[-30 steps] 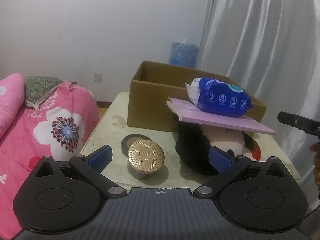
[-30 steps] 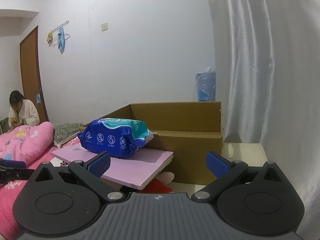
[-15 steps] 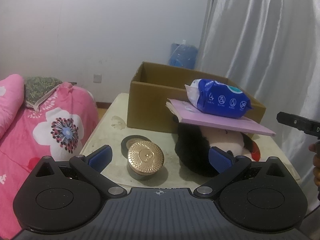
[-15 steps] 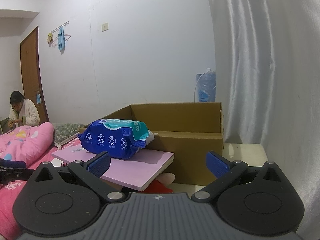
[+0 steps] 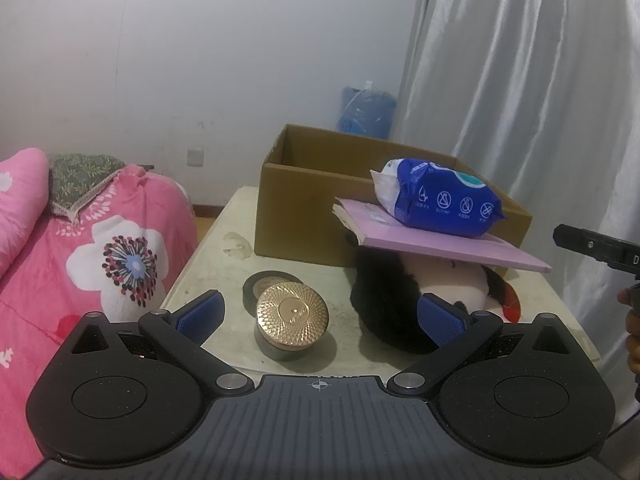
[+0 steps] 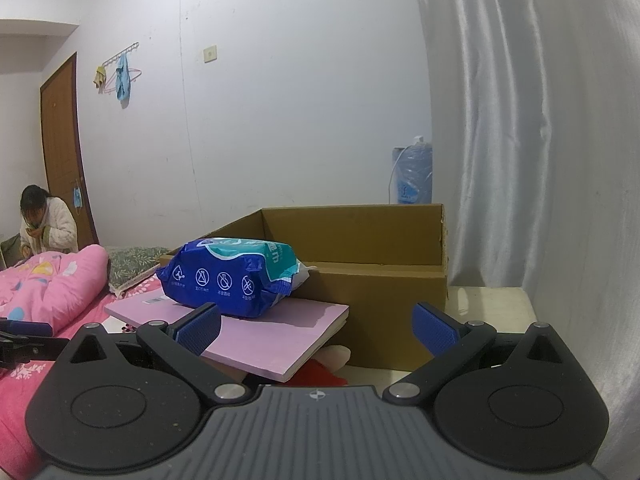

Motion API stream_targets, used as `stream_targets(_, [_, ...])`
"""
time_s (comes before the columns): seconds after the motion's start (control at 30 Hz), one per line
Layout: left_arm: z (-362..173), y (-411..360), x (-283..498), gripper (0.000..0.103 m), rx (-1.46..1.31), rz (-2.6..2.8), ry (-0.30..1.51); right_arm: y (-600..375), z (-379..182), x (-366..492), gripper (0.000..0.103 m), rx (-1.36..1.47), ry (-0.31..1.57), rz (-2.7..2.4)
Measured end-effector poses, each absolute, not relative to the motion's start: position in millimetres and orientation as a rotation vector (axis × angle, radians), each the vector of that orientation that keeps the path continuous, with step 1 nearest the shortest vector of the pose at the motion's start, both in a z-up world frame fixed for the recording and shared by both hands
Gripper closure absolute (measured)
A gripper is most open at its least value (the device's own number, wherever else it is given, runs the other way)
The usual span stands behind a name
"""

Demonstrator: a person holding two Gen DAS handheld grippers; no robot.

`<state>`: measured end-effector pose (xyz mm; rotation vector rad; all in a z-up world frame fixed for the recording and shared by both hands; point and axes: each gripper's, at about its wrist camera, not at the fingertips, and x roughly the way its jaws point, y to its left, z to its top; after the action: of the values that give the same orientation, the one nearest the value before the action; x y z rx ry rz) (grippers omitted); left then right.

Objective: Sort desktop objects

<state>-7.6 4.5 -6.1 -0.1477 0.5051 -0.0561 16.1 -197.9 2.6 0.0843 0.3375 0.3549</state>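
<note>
On a small pale table [image 5: 224,236] stands an open cardboard box [image 5: 304,216]. In front of it a blue wipes pack [image 5: 440,200] lies on a pink book [image 5: 448,246], which rests on a black and white plush toy [image 5: 392,304]. A gold-lidded jar [image 5: 292,326] sits on a black tape roll [image 5: 262,284]. My left gripper [image 5: 320,316] is open, just short of the jar. My right gripper [image 6: 316,330] is open and empty, near the book [image 6: 256,336], the wipes pack [image 6: 232,276] and the box [image 6: 384,280].
A bed with a pink flowered quilt [image 5: 80,256] borders the table's left side. A grey curtain [image 5: 520,80] hangs on the right. A blue water jug [image 5: 366,112] stands behind the box. A person [image 6: 44,224] sits far left in the right wrist view.
Both grippers have barely moved. The right gripper has drifted slightly closer to the book and wipes pack.
</note>
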Motion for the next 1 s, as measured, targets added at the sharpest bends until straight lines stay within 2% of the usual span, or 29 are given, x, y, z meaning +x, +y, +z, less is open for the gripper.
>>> stream_targets(1.0, [1.6,-1.0,-5.5,0.0,-0.11,-0.063,0.489,-202.4,7.3,16.7,0.0,0.095,0.313,0.353])
